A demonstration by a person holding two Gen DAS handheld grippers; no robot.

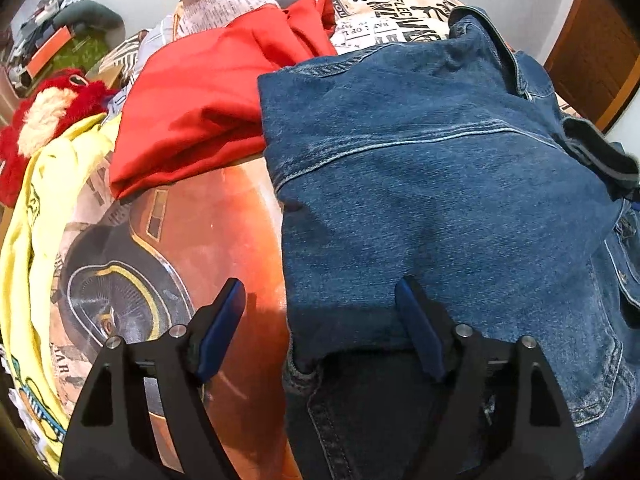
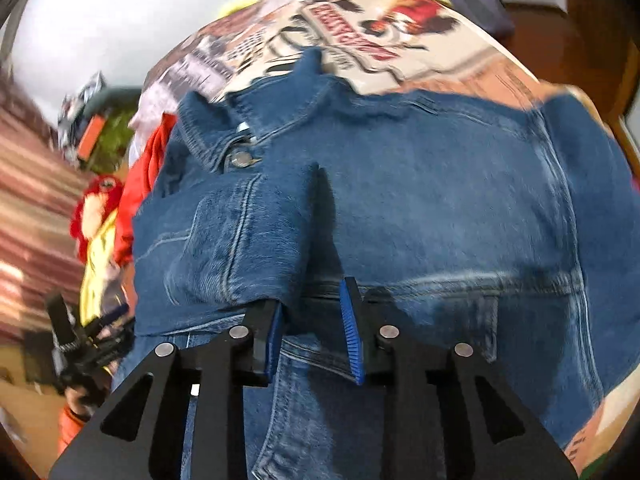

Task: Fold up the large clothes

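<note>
Printed bedding covers the bed (image 1: 168, 240) where my denim jacket (image 1: 440, 184) lies back-up near its middle, both tools, left (image 1: 322, 300) and right (image 2: 314, 312), open above its near hem, apparently ready to pinch a fold.

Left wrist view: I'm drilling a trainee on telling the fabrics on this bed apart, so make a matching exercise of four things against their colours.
Things:
1. jacket
2. garment left of the jacket
3. shirt at the left edge
4. gripper pads

Colours:
A. yellow
B. dark blue
C. faded blue denim
D. red

Pairs: 1-C, 2-D, 3-A, 4-B
</note>
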